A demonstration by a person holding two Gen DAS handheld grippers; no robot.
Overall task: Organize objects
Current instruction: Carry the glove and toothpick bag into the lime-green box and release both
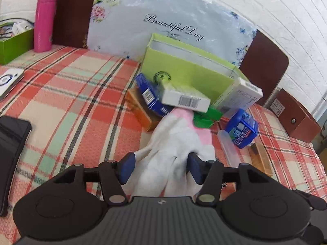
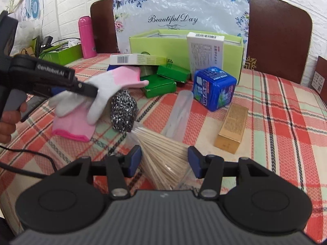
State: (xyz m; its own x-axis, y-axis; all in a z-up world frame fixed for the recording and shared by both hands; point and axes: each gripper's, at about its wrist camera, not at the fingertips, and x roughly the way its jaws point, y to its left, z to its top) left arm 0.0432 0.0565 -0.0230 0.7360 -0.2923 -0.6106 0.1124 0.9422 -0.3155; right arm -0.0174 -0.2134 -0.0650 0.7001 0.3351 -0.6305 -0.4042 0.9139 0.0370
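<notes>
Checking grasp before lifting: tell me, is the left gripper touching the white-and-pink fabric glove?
Touching. The right wrist view shows the left gripper pinching the white-and-pink fabric glove, which hangs from it.

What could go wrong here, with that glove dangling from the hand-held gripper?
The glove hangs limp from the left hand-held gripper; its fingers touch the barcode box leaning on the pile and might knock it off. The glove may also snag on the steel scrubber beneath it. The right hand-held gripper, open around loose sticks, could scatter them.
</notes>
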